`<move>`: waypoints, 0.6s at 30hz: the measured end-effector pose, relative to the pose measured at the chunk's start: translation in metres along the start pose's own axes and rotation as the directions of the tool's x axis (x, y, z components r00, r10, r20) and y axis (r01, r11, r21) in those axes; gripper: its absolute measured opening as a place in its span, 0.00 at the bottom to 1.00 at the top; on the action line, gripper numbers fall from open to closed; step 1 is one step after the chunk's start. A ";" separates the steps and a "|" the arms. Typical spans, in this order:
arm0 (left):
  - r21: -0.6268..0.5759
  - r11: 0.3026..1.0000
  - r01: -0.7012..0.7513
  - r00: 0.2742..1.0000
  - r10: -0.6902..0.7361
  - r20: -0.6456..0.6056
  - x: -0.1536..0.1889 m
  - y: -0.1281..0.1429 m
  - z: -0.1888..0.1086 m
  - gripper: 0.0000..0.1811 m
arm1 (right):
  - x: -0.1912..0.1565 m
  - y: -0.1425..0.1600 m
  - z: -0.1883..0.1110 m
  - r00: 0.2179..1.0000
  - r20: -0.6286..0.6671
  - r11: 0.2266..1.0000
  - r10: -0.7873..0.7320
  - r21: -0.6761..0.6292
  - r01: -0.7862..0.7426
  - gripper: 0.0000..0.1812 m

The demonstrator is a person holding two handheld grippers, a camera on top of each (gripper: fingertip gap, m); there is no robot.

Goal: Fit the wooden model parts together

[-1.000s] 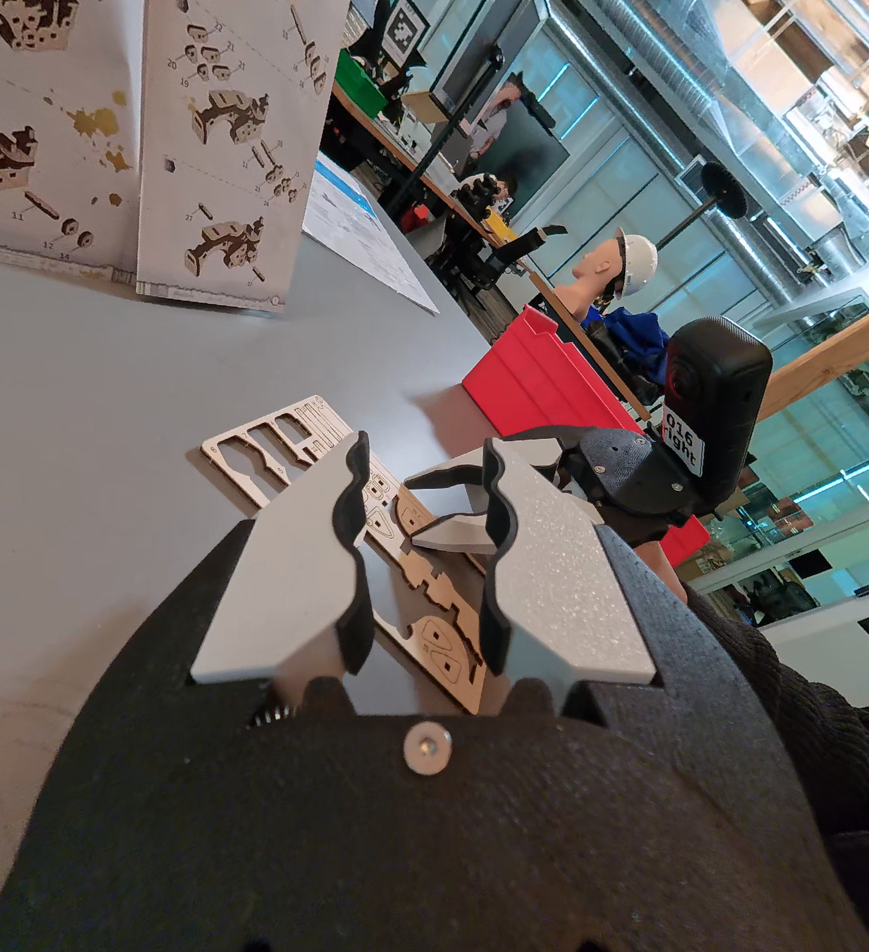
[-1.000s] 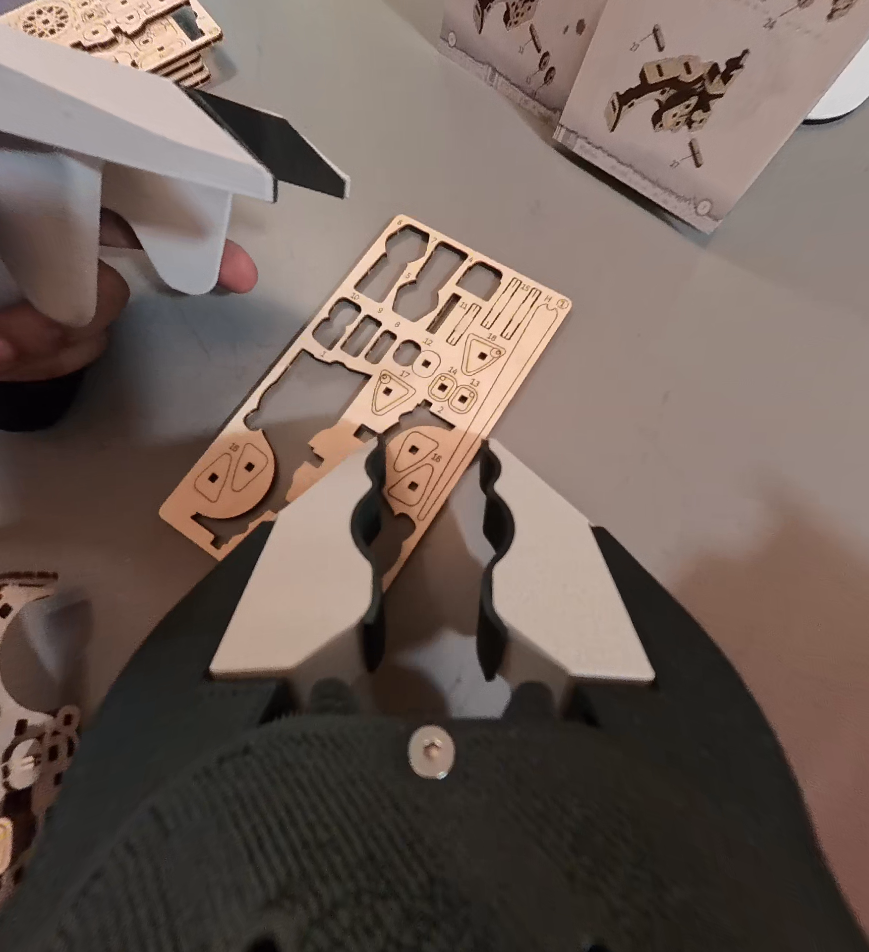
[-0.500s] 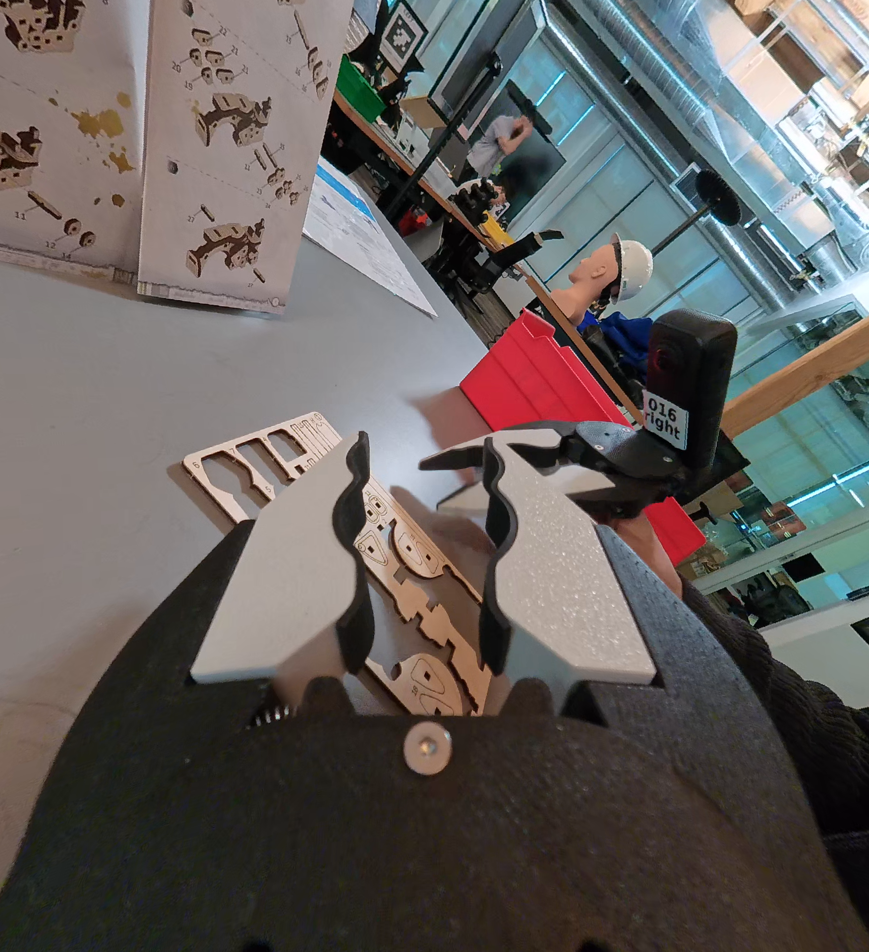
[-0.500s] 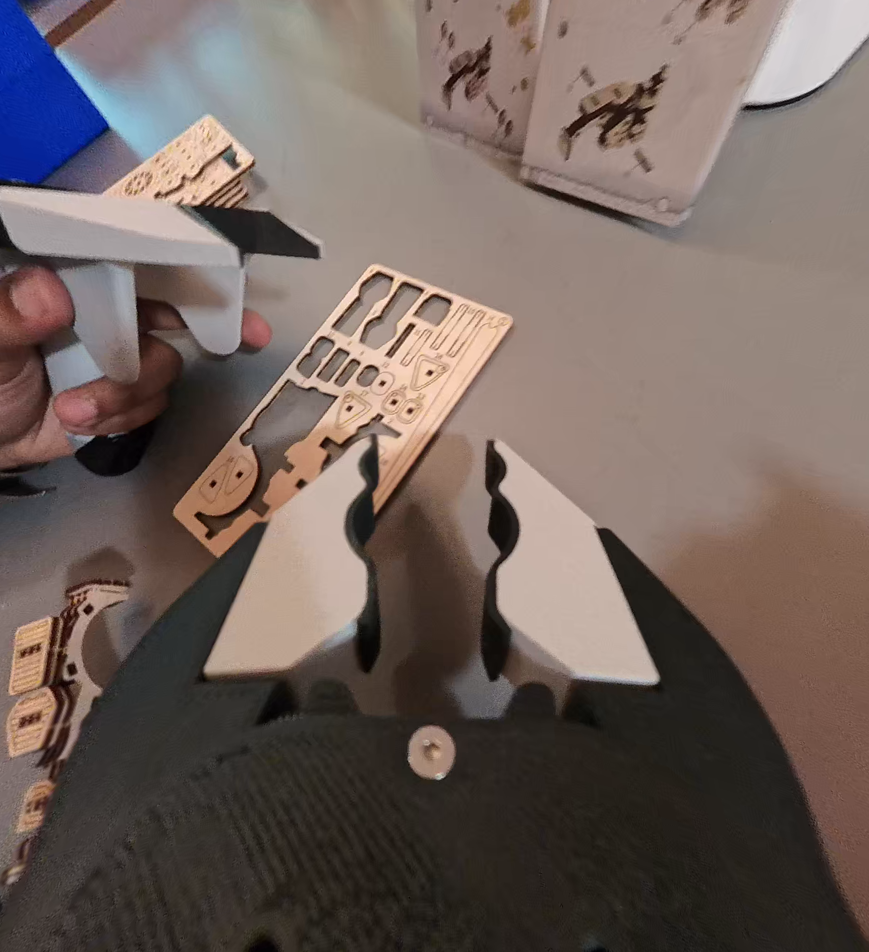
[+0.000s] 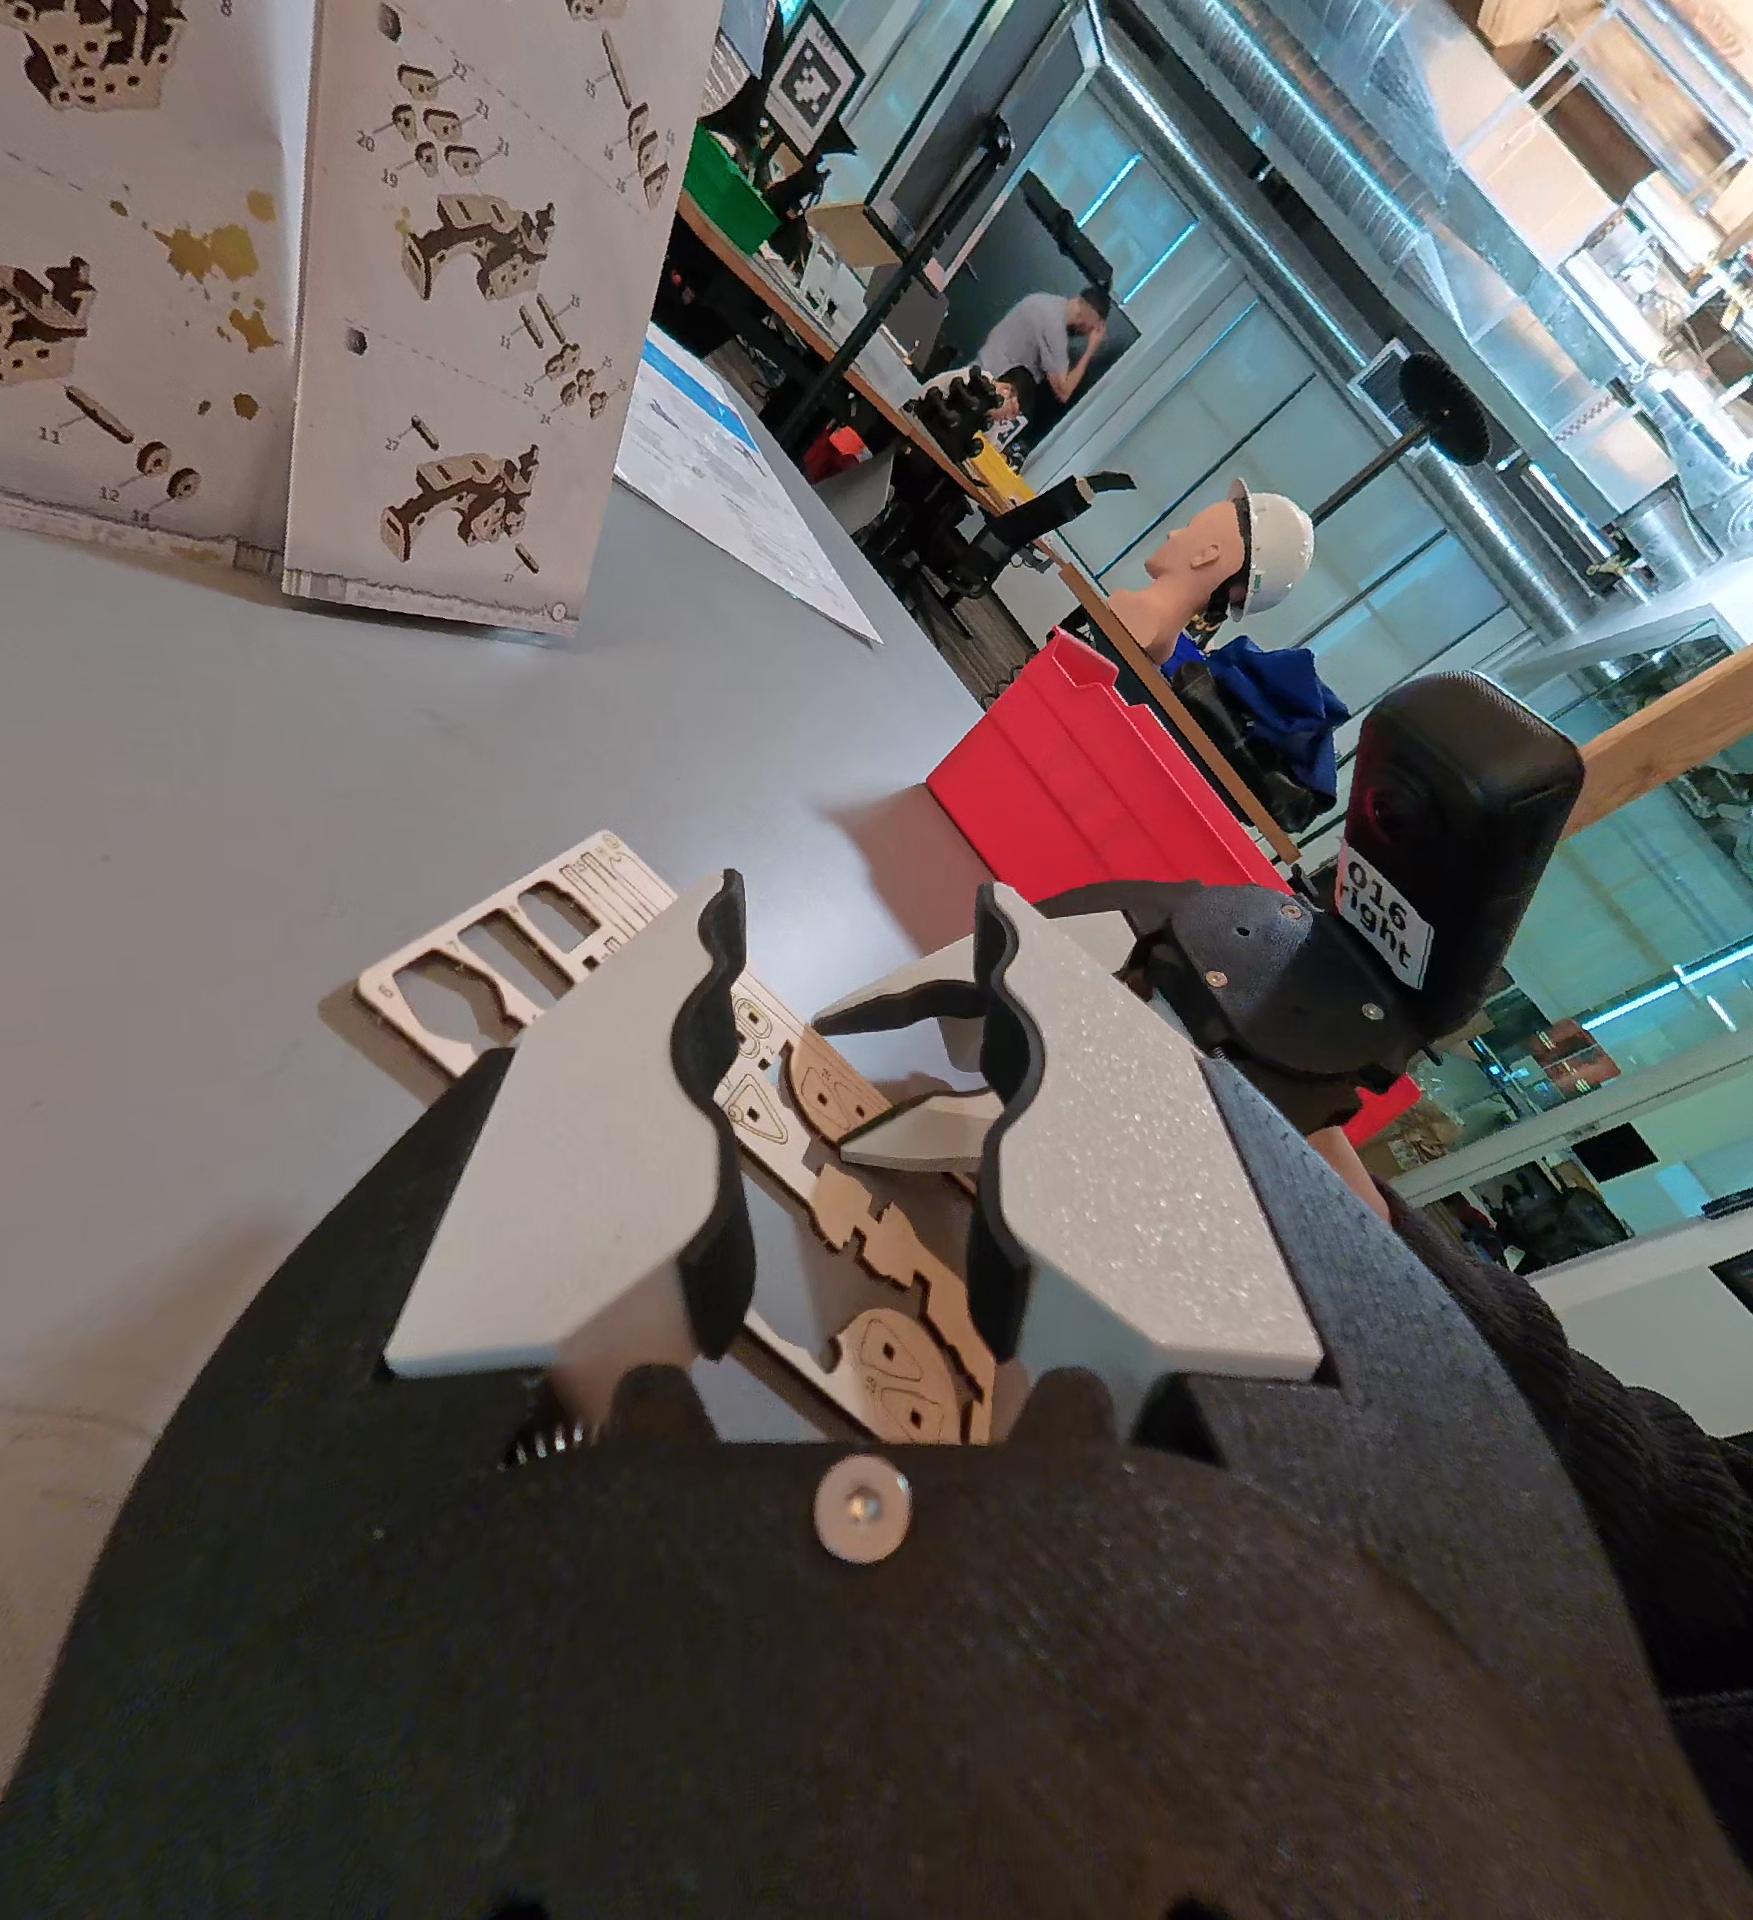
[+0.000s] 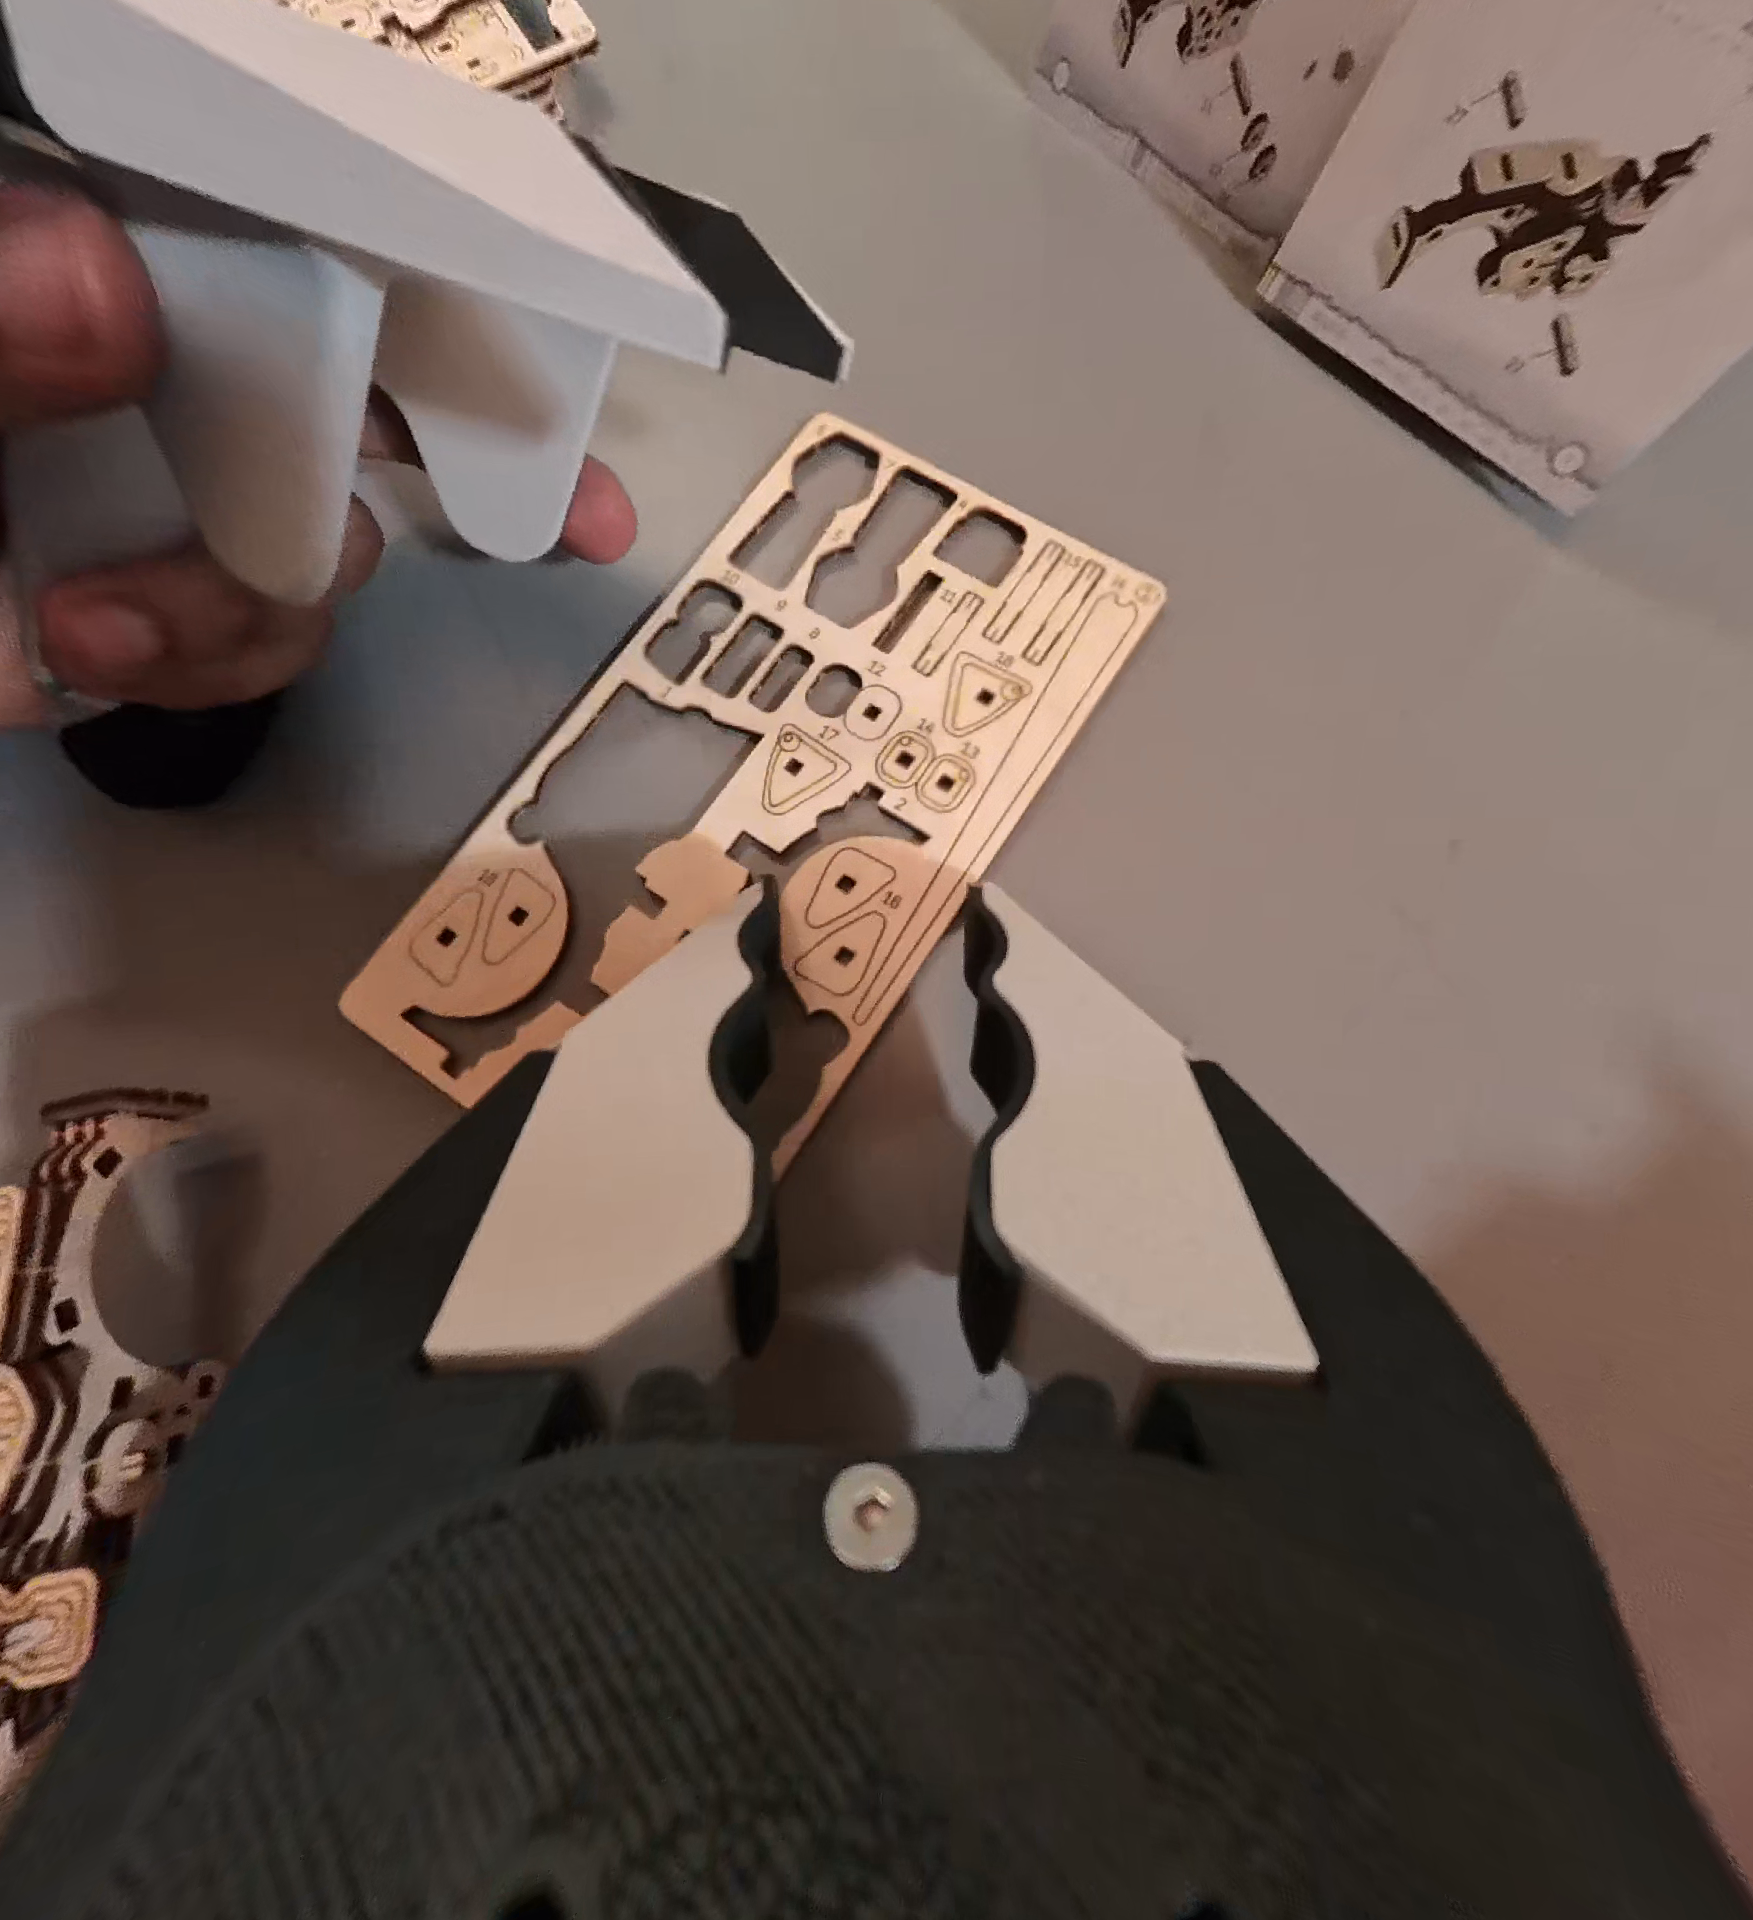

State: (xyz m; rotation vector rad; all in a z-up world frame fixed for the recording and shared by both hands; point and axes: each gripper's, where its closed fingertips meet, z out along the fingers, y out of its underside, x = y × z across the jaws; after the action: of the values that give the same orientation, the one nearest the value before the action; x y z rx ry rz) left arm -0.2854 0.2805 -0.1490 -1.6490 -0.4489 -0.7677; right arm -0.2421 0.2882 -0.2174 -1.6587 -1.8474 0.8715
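The wooden sheet (image 6: 747, 769) lies flat on the counter (image 6: 1371, 790), with both the right claw (image 6: 867, 914) and left claw (image 5: 856, 935) released, empty, hovering over it. Thin, loose plywood could skid or snap if a piece is pinched unsupported.

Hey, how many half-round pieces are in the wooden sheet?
2. One half-round piece sits at the wooden sheet's near left corner; the other lies by the right gripper's tips. The gripper covers some sheet, so more may hide.
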 end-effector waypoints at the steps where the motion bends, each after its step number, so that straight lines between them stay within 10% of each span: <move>1: 0.001 1.000 0.000 1.000 0.000 0.001 0.000 0.000 0.000 0.24 | 0.001 0.000 0.000 1.000 0.000 1.000 0.009 0.003 -0.009 0.19; 11: 0.021 1.000 -0.001 1.000 0.001 0.001 0.000 -0.003 -0.002 0.24 | 0.013 0.005 -0.005 0.993 -0.091 0.997 0.072 -0.030 -0.075 0.29; 18: 0.016 1.000 0.000 1.000 0.000 0.000 0.000 -0.002 -0.001 0.23 | 0.011 0.005 -0.004 0.994 -0.106 0.998 0.033 -0.057 -0.039 0.18</move>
State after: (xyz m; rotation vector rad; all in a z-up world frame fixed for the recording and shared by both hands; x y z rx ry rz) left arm -0.2872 0.2798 -0.1475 -1.6343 -0.4540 -0.7619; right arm -0.2367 0.2996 -0.2188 -1.7445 -1.7933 0.7366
